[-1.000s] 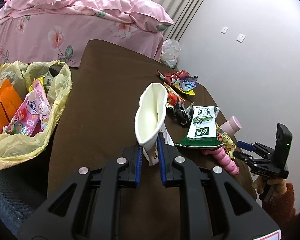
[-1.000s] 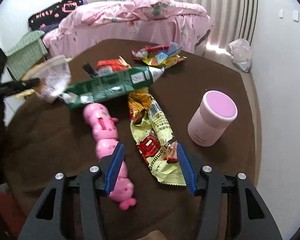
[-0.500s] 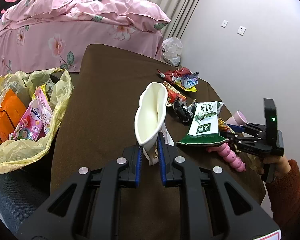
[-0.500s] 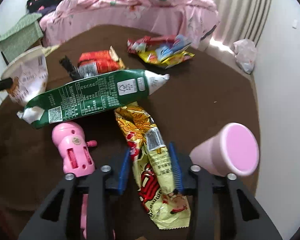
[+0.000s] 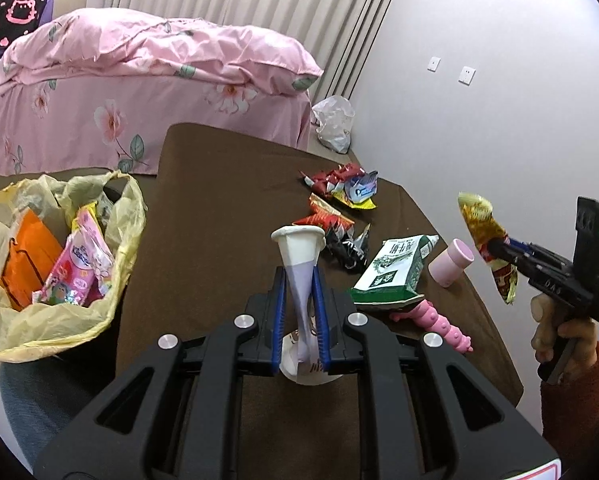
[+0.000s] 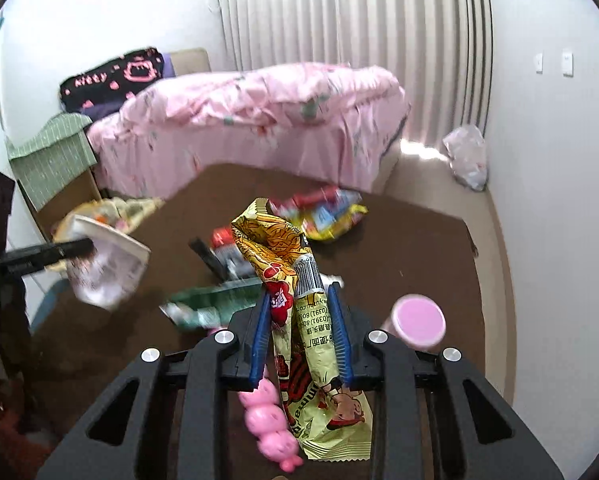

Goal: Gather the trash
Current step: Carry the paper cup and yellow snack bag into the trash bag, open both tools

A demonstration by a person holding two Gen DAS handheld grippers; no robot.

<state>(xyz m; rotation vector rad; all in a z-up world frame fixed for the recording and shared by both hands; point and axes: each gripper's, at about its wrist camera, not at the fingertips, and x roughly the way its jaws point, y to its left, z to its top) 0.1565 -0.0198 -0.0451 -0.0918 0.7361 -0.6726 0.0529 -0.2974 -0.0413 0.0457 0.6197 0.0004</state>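
My left gripper [image 5: 298, 280] is shut on a squashed white paper cup [image 5: 299, 246], held up over the brown table [image 5: 219, 200]. The same cup [image 6: 107, 268] shows blurred at the left of the right wrist view, in the left gripper [image 6: 87, 246]. A crumpled yellow snack wrapper [image 6: 291, 264] stands between the pads of my right gripper [image 6: 299, 300], whose jaws are still closing on it. The wrapper hangs clear of the table. In the left wrist view that wrapper [image 5: 475, 216] is up at the right in the right gripper [image 5: 499, 246]. A yellow trash bag [image 5: 127, 216] stands open at the left.
On the table lie a green carton [image 5: 395, 272], a pink cup [image 5: 451, 262], a pink toy [image 5: 439, 324], a black wrapper [image 5: 347, 244], a red packet [image 5: 323, 220] and a pile of wrappers [image 5: 343, 188]. A pink bed [image 5: 139, 80] stands behind.
My right gripper closed on the yellow wrapper and lifted it off the table. My left gripper rose a little with the cup, which now shows edge-on.
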